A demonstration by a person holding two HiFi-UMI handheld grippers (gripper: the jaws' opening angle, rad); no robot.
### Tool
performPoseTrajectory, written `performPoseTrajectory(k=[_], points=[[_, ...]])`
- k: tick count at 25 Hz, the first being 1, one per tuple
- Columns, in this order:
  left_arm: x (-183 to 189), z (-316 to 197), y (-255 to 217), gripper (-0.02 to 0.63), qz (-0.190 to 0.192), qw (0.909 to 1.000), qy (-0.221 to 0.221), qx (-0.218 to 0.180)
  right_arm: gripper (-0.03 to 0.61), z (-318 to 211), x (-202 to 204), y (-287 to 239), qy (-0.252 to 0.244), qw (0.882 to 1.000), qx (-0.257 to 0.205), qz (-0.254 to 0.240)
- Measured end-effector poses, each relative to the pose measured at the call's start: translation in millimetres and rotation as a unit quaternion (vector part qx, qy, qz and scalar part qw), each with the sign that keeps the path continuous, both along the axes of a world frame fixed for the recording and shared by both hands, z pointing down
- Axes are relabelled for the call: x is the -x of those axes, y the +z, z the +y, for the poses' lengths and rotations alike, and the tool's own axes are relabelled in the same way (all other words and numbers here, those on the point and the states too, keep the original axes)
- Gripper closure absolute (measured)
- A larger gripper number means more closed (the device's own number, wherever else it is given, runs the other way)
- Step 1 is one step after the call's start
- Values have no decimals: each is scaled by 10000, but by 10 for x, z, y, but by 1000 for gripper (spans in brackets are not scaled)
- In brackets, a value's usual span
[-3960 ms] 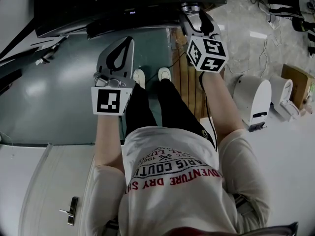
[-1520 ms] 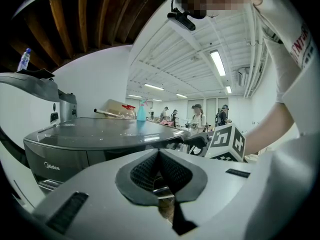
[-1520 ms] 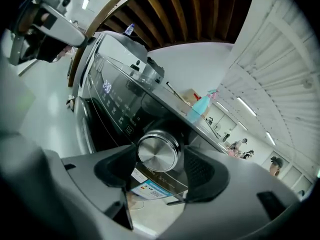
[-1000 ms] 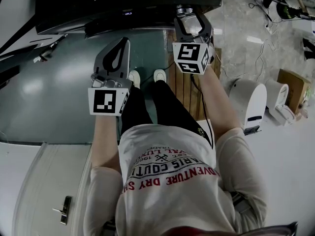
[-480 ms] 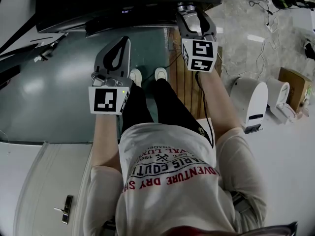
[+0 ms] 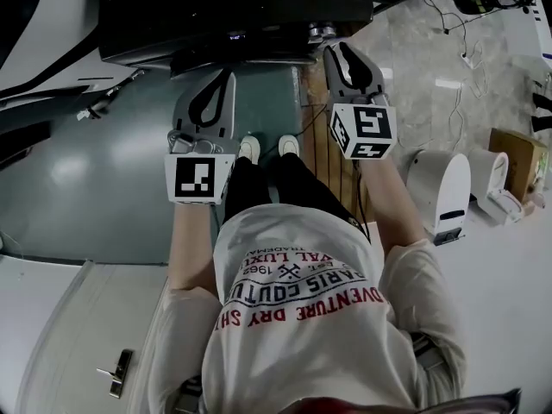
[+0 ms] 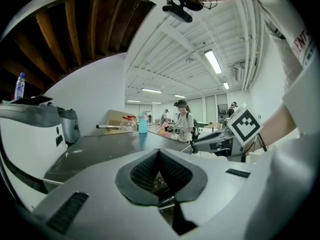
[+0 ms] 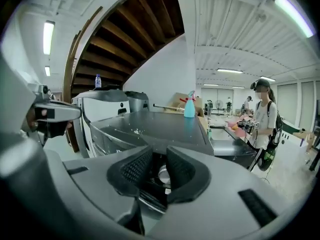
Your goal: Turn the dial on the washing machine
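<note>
1. Your right tool is closing its jaws. The pads stand a narrow gap apart and press on nothing.
2. The silver dial shows through that gap, just beyond the pads. It sits on the front of the washing machine, near its right end.
3. Your left tool has its jaws together and empty. It hangs before the machine's front edge, well left of the dial.
4. The machine's dark flat top runs away from both tools.
5. Green floor lies open to your left. White units stand well apart on your right.
</note>
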State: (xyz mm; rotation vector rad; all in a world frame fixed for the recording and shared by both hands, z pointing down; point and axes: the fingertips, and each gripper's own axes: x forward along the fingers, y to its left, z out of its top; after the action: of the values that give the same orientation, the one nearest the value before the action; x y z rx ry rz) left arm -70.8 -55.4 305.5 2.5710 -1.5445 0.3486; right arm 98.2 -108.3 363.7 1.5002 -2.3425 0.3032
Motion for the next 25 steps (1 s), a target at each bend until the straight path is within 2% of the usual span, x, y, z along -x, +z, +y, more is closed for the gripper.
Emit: performPoseTrajectory(k=[3,9,14,25], points=[[14,-2,-312,598,54,9997,96,-217,519,91,31,-348,-69,9996,-166,-209],[128,83,-831,598,-53,9981,156,-600,545,256,181,-947,-353,9969,-624,-331],[228,196,-1119,598,-96,9979,43,-642,551,363,215,-1452,-329,9923,-1094,-481],[274,445,-1415,598,-113,9963,155,-838,551,648,222,-1853,-459,9864,-1439,-652]])
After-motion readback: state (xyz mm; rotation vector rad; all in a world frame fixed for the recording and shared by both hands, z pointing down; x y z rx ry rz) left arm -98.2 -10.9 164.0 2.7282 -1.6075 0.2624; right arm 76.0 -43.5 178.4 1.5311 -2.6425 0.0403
